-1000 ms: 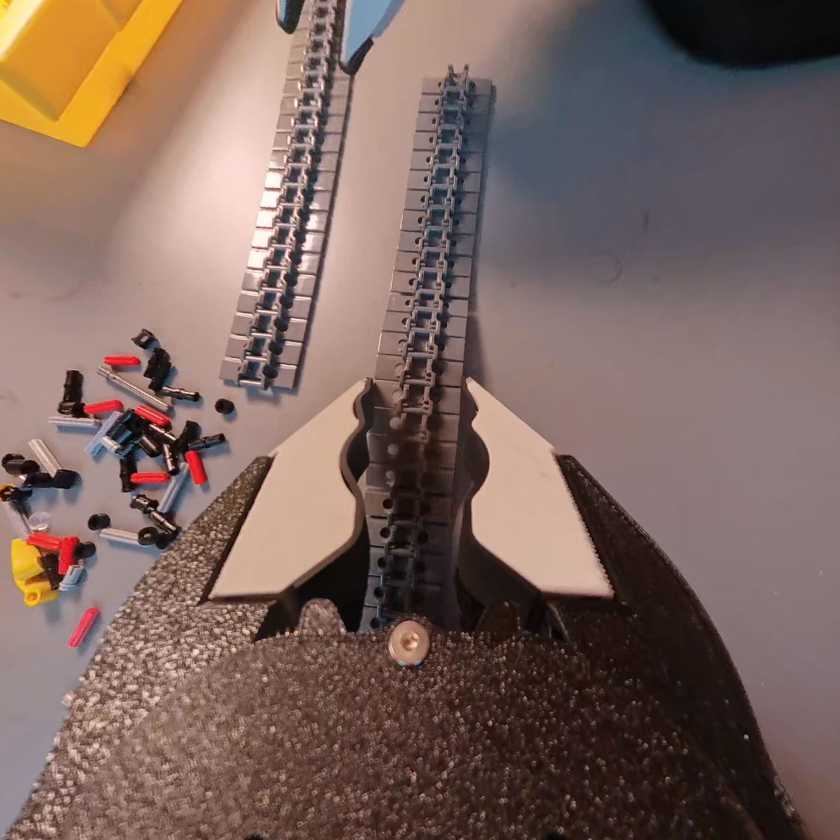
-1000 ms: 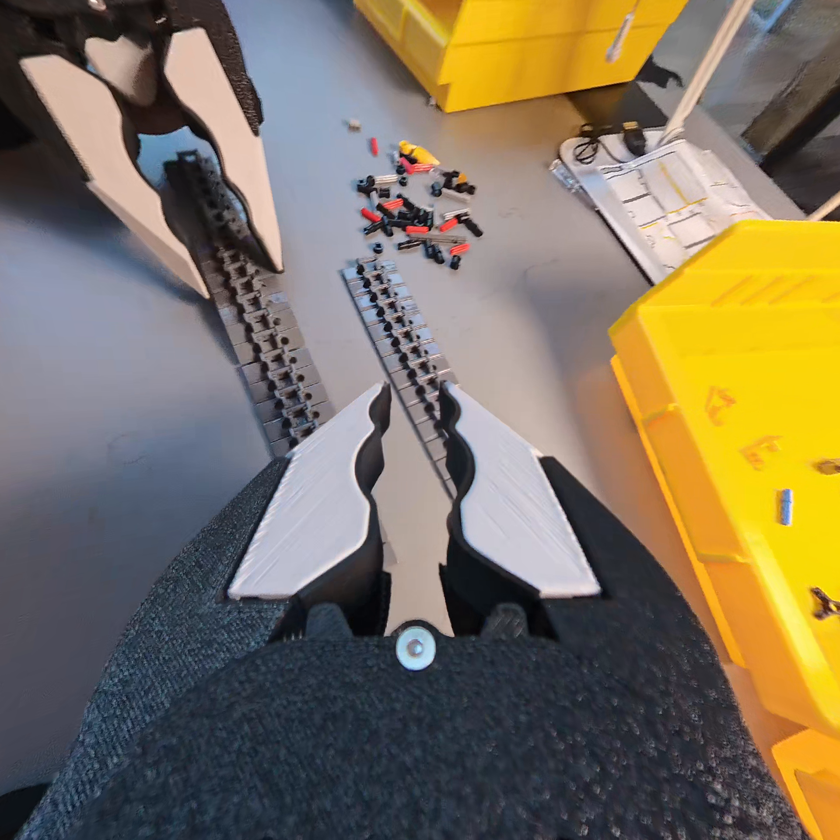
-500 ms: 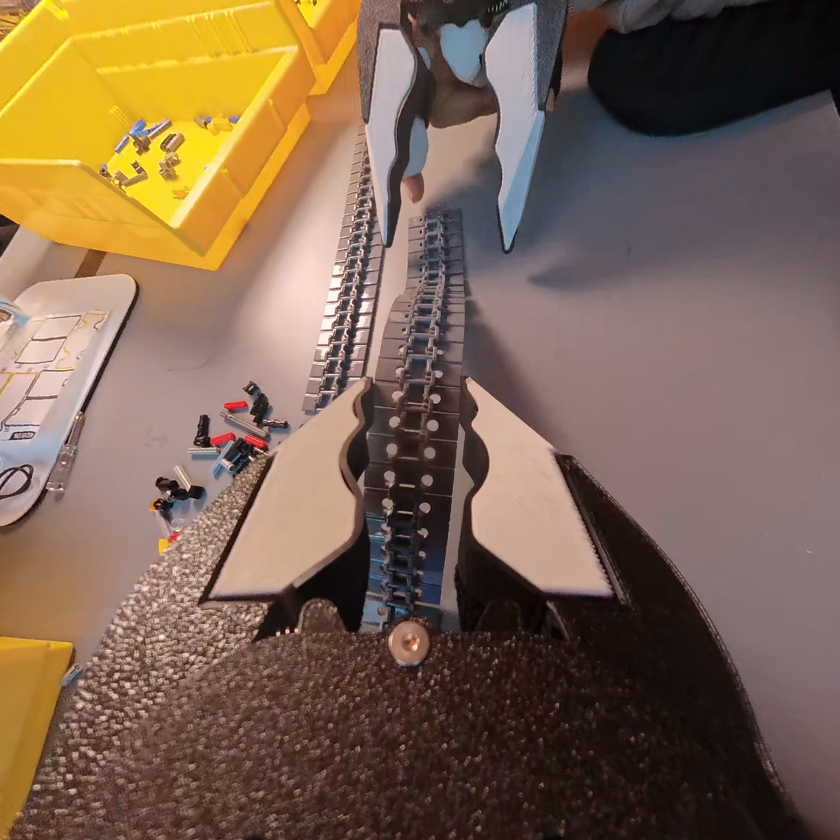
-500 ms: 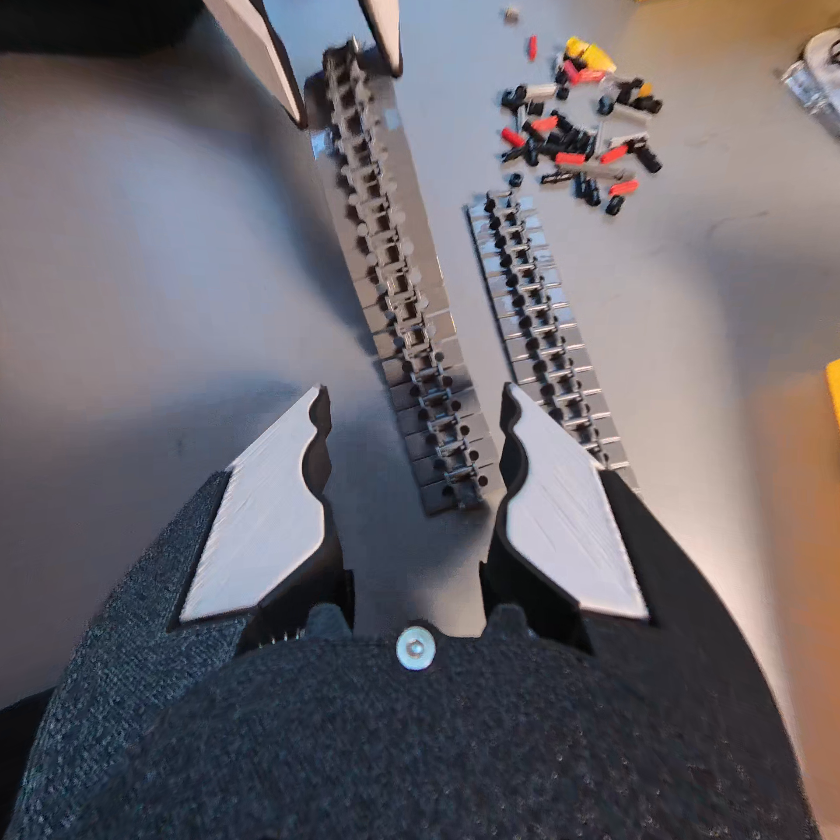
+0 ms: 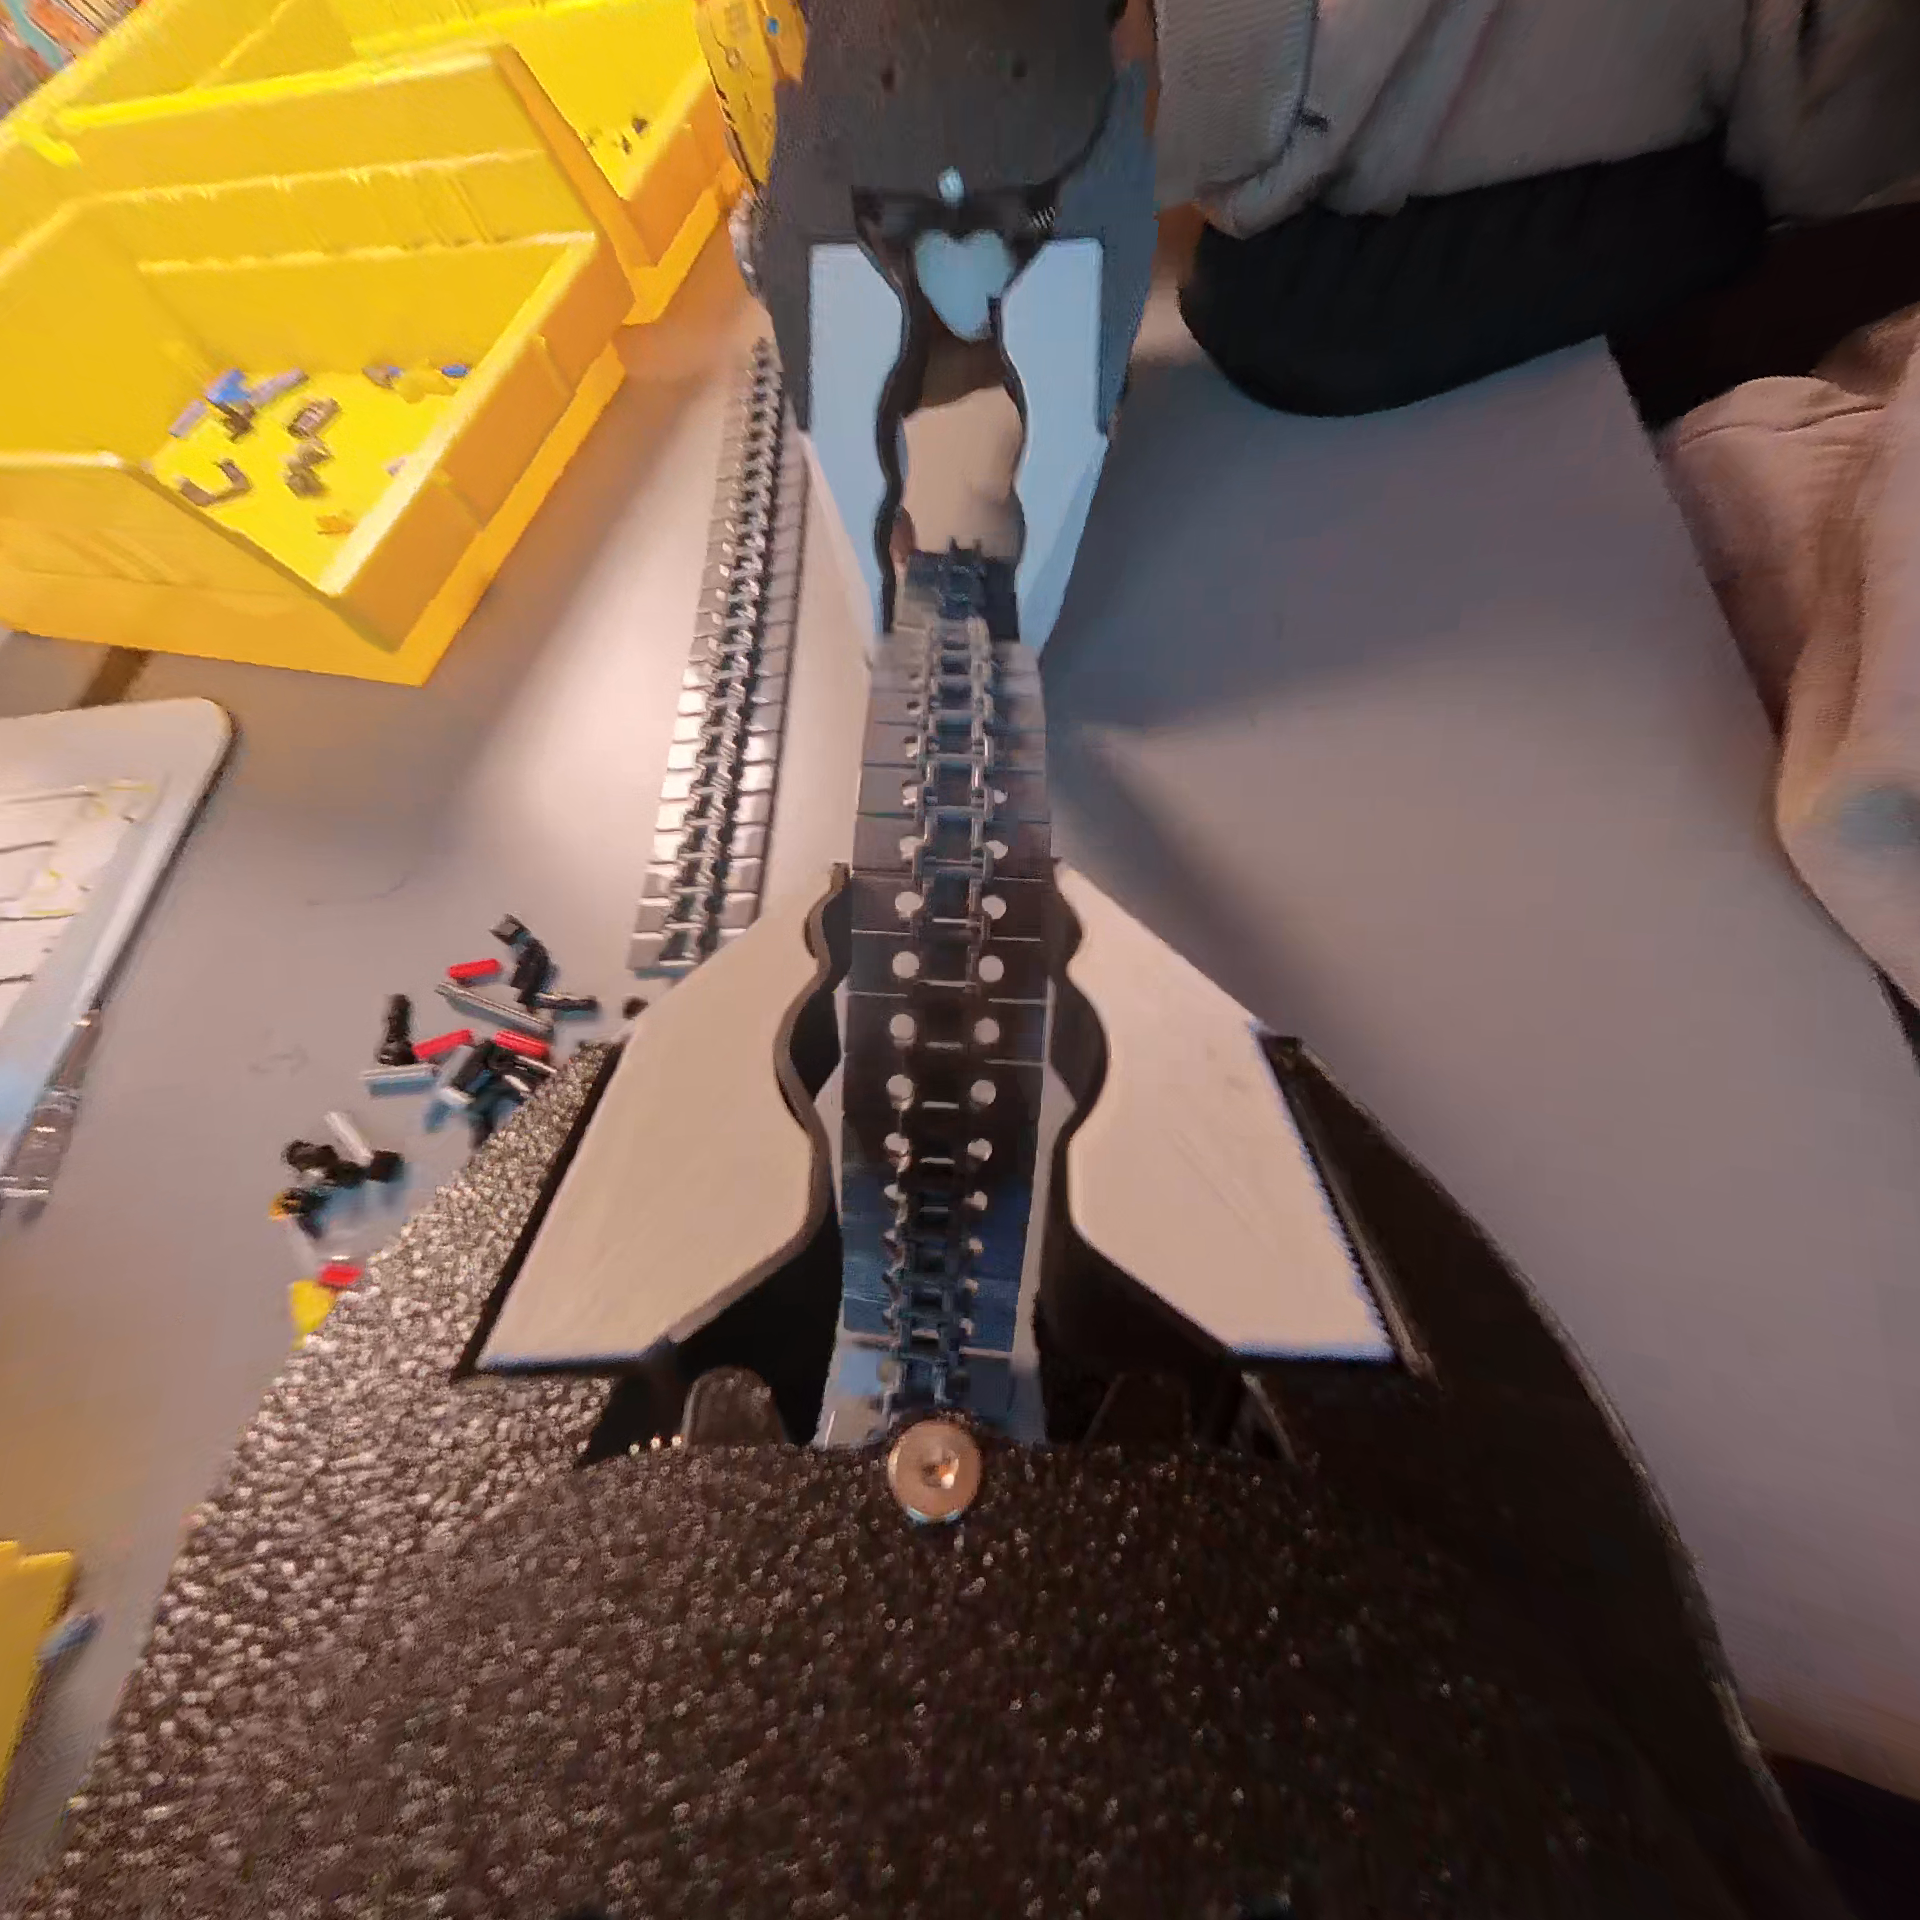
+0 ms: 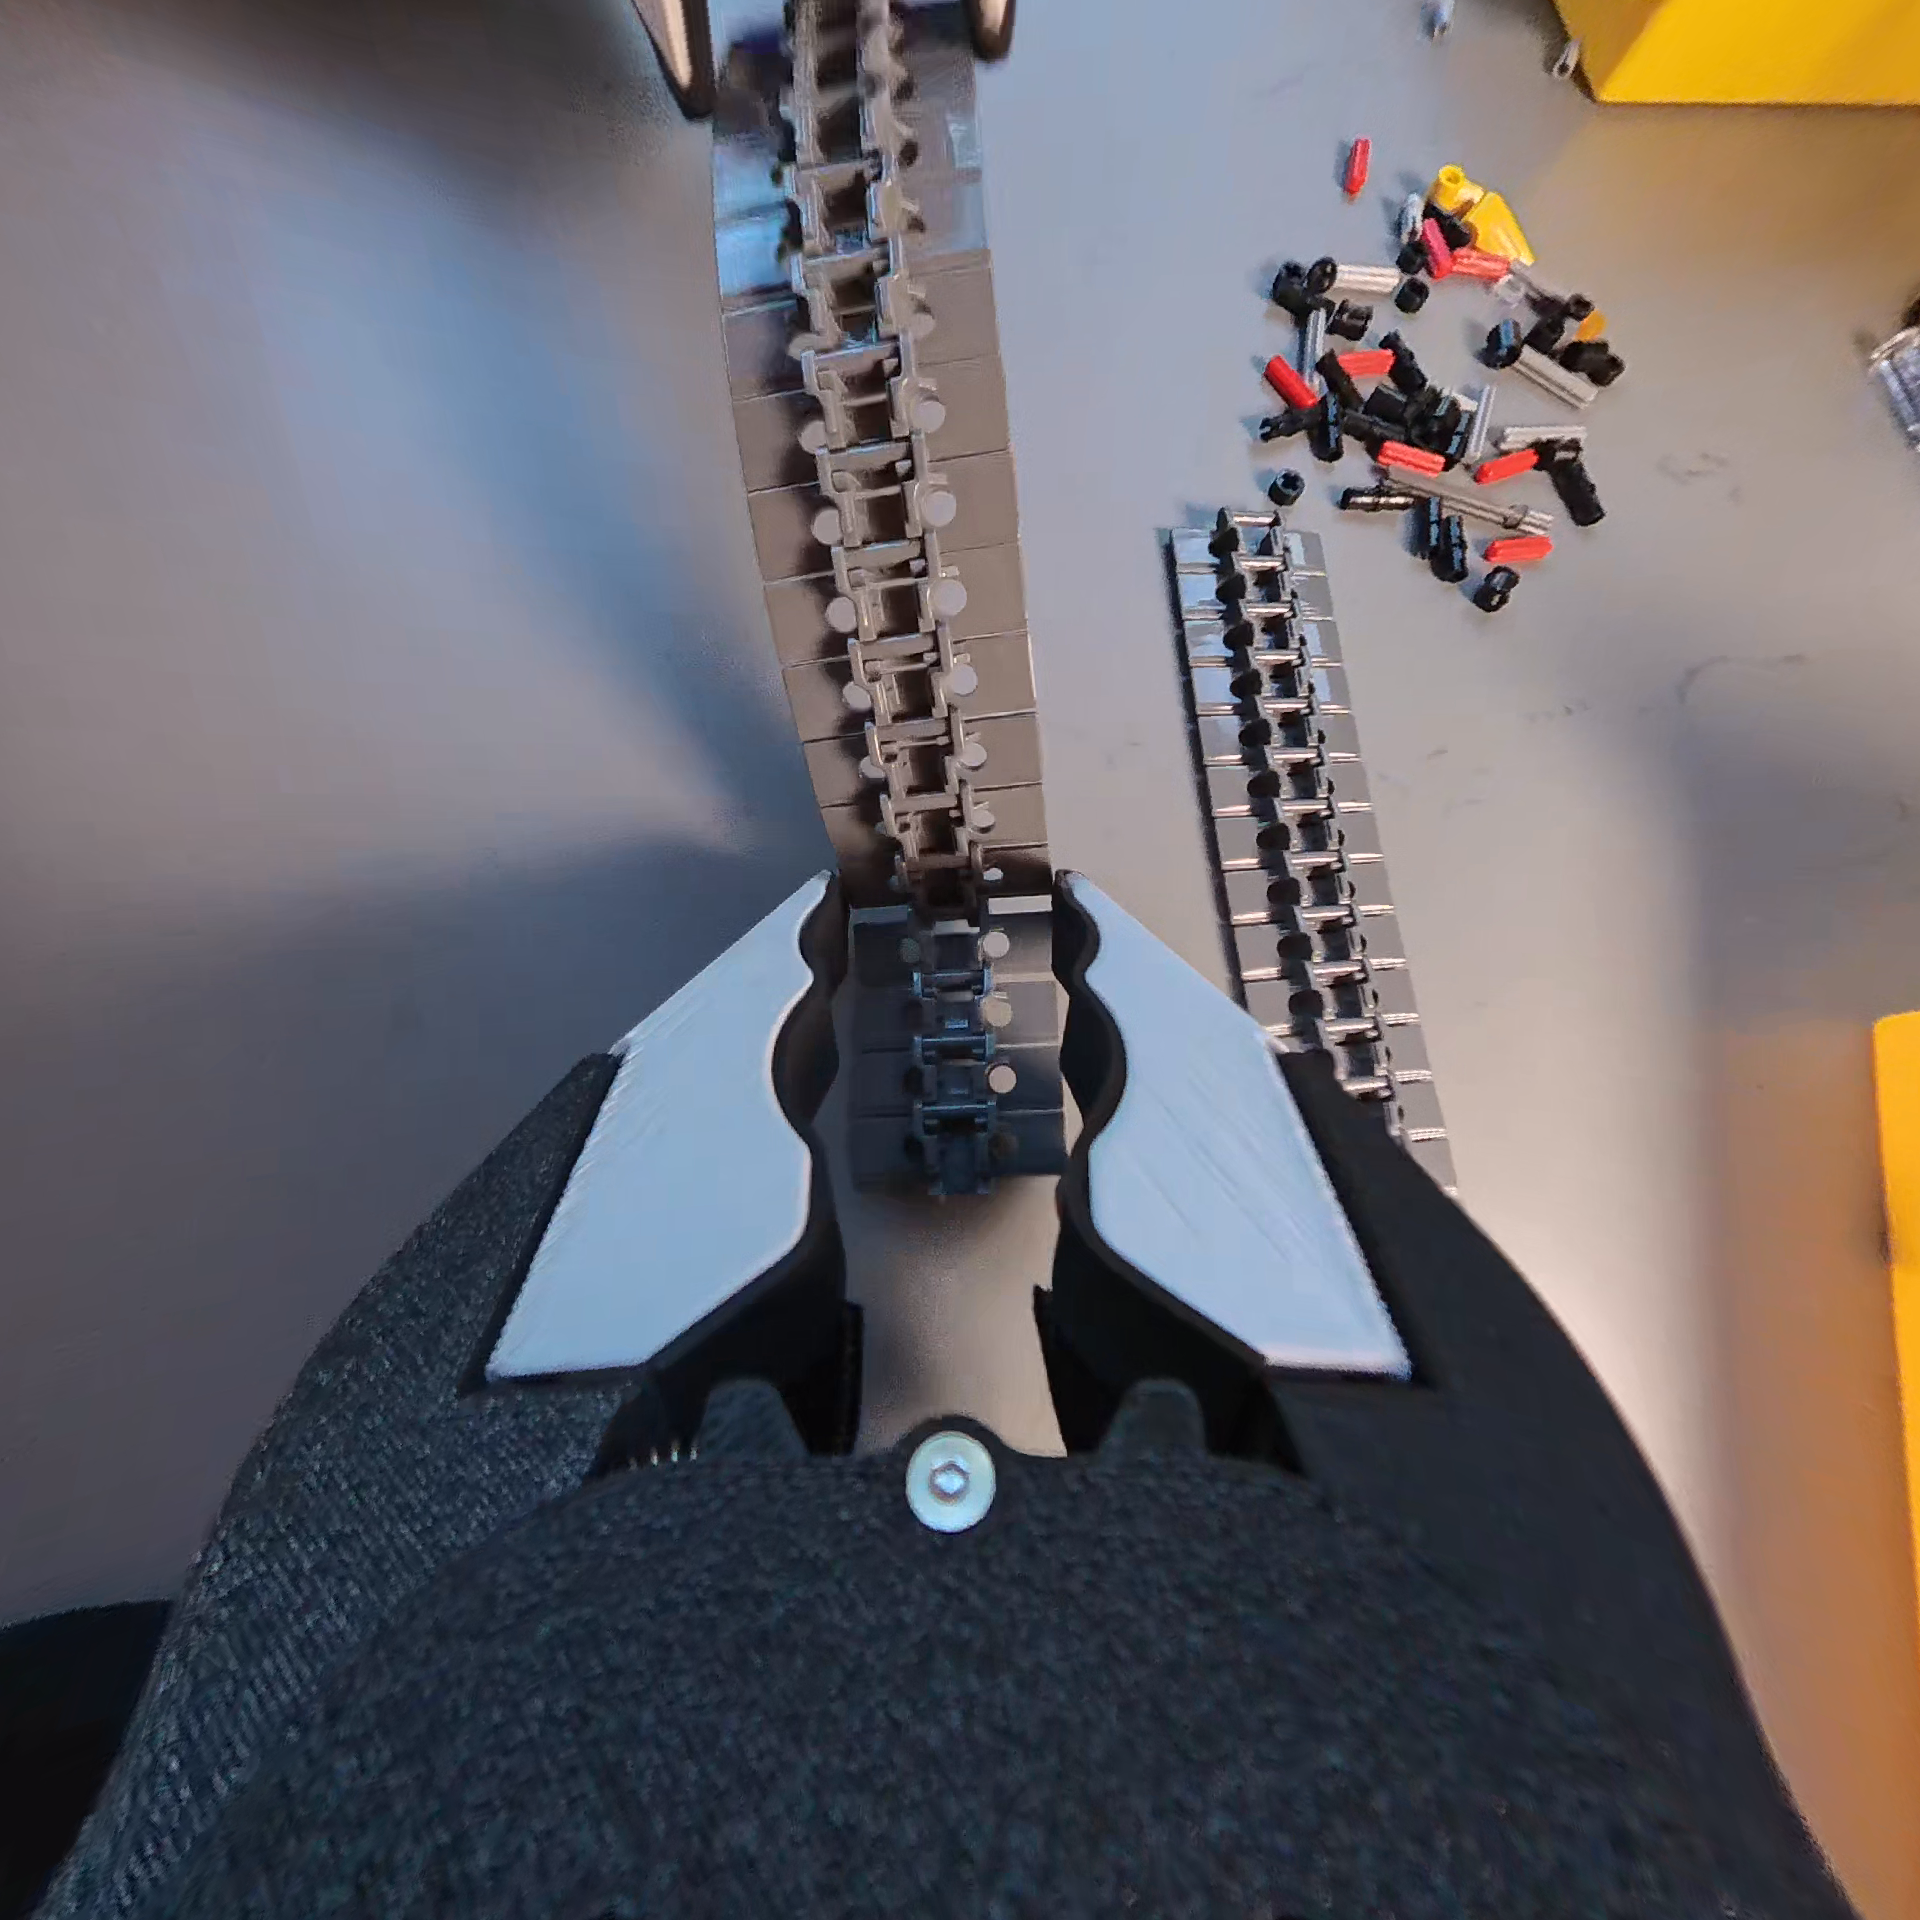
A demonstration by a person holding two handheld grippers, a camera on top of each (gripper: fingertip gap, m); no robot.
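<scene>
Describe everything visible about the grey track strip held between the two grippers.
The track strip is a long band of dark grey plastic-looking plates joined by a lighter chain of links down its middle, with small round holes beside the chain. It is lifted off the grey table and bows upward between its ends. One end sits between the left gripper fingers, the other between the right gripper fingers. A second, similar strip lies flat beside it, apart.
</scene>
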